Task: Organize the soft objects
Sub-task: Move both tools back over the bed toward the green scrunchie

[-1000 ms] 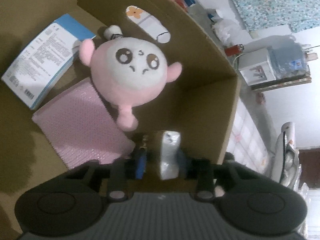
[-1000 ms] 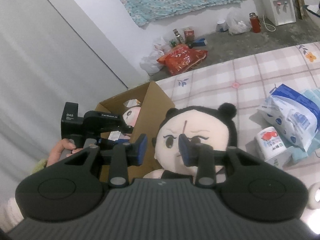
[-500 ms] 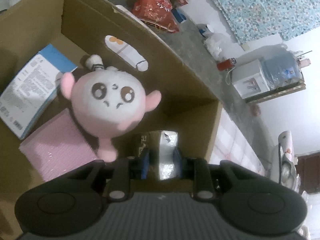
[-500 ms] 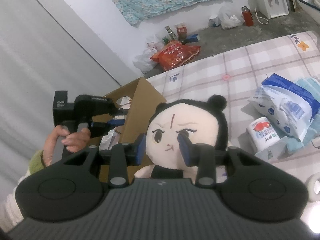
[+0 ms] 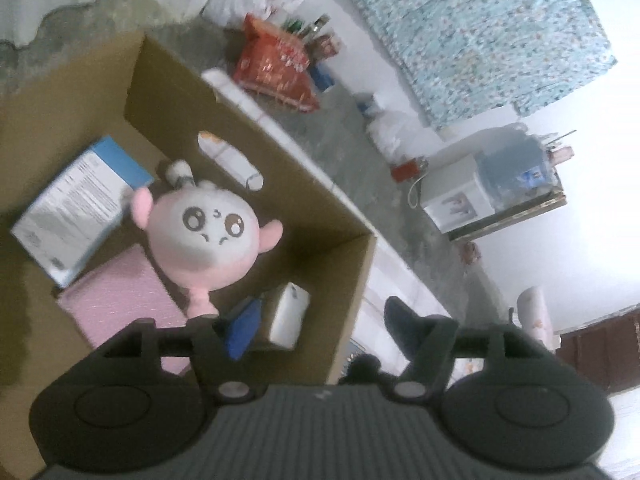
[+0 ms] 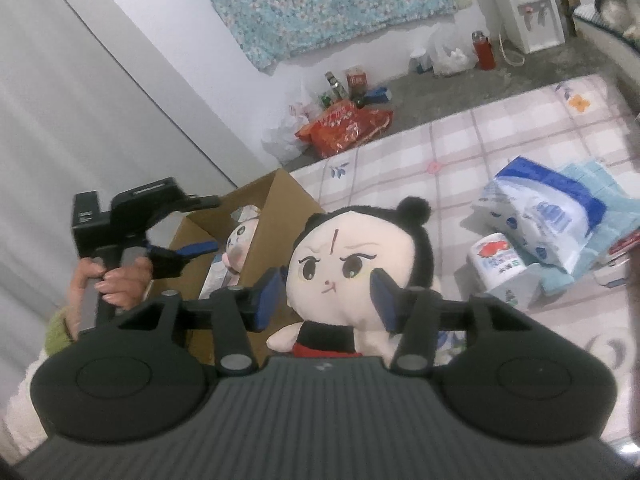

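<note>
The black-haired doll point(image 6: 356, 268) sits upright on the checked bed point(image 6: 500, 148), just beside the cardboard box point(image 6: 276, 216). Its long axis runs head up, red collar down, and its face is turned straight at your right wrist camera. Your right gripper point(image 6: 326, 296) frames the doll's head, one blue pad at each cheek. Its fingers are opening, about half spread; the pads look close to the cheeks, but I can't tell whether they touch, and the doll seems to rest on the bed by its own weight. That wide, squashy head is probably why you open further before taking it.

Inside the box, the pink round plush point(image 5: 204, 244) lies face up with its stalk pointing toward your left gripper point(image 5: 316, 328). Beside it are a pink padded sheet point(image 5: 120, 304) and a blue and white pack point(image 5: 76, 216), with a small white packet point(image 5: 288, 316) down in the near corner. The packet lies below the left fingers, which are opening wide with nothing held between them. Your left hand point(image 6: 112, 276) holds that gripper above the box's open top.

Tissue packs point(image 6: 548, 216) wait farther along the bed.
</note>
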Demonstrator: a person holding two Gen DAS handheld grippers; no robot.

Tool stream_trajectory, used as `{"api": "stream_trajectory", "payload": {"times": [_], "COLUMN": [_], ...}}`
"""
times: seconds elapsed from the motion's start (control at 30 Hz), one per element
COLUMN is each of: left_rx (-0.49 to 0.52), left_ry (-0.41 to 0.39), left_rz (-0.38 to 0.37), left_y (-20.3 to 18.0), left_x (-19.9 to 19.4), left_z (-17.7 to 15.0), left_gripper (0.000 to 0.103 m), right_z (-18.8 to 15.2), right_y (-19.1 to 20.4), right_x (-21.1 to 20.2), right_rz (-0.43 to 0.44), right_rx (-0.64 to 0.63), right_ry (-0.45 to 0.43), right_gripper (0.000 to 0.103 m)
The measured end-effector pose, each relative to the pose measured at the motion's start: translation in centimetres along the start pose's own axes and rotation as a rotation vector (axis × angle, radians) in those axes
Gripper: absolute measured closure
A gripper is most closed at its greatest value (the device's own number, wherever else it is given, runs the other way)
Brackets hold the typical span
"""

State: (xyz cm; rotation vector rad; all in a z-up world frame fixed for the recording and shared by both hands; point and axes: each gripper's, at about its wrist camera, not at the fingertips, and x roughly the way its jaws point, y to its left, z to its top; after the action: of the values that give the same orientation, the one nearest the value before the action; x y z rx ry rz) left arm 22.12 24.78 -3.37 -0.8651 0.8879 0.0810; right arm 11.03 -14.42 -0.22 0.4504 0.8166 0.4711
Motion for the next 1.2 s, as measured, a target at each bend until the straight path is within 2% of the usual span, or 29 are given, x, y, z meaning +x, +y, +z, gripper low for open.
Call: {"api": "stream_trajectory", "payload": {"times": [0.07, 0.2, 0.37, 0.47, 0.57, 0.67, 0.73, 0.9, 0.97, 1.07, 1.2], "left_rx": [0.029, 0.112, 0.309, 0.358, 0.409, 0.506, 0.568, 0.666, 0.694, 0.733, 0.843], "left_ry": [-0.029, -0.086, -0.158, -0.172, -0.140, -0.103, -0.088, -0.067, -0.054, -0.019, -0.012], "left_rz": [-0.001, -0.002, 0.050, 0.037, -0.007, -0.049, -0.059, -0.119, -0.158, -0.222, -0.195], "left_y": [-0.4, -1.1, -2.5, -2.4, -2.8, -3.7, -4.6, -5.7, -6.1, -7.0, -9.1], "left_x": [-2.3, -7.5, -13.7, -16.2, -17.3, -17.2, -16.7, -14.9, -14.0, -12.8, -10.5], "left_z": [-0.6, -2.6, -7.7, -11.0, -14.7, -18.1, -20.4, -25.3, -26.7, -28.3, -30.4], "left_gripper": [0.024, 0.011, 0.003, 0.001, 0.001, 0.001, 0.000, 0.000, 0.000, 0.000, 0.000], "right_z": [-0.5, -1.4, -3.0, -4.4, -5.6, -6.9, -7.6, -9.2, -9.9, -10.3, -10.1], "right_y": [0.4, 0.9, 1.9, 2.4, 2.1, 1.6, 0.9, -0.7, -1.4, -3.1, -5.5], "right_x": [-1.4, -4.7, -8.3, -10.1, -11.4, -12.5, -13.2, -14.0, -14.3, -15.1, -15.5], "right_rz": [-0.007, -0.053, -0.138, -0.222, -0.307, -0.385, -0.404, -0.468, -0.455, -0.385, -0.345], "right_rx": [-0.023, -0.087, -0.209, -0.288, -0.334, -0.394, -0.402, -0.426, -0.430, -0.402, -0.305], "right_ry": [-0.023, -0.081, -0.113, -0.123, -0.122, -0.135, -0.142, -0.100, -0.115, -0.159, -0.221], "right_gripper": [0.042, 0.018, 0.001, 0.001, 0.001, 0.001, 0.001, 0.001, 0.001, 0.001, 0.001]}}
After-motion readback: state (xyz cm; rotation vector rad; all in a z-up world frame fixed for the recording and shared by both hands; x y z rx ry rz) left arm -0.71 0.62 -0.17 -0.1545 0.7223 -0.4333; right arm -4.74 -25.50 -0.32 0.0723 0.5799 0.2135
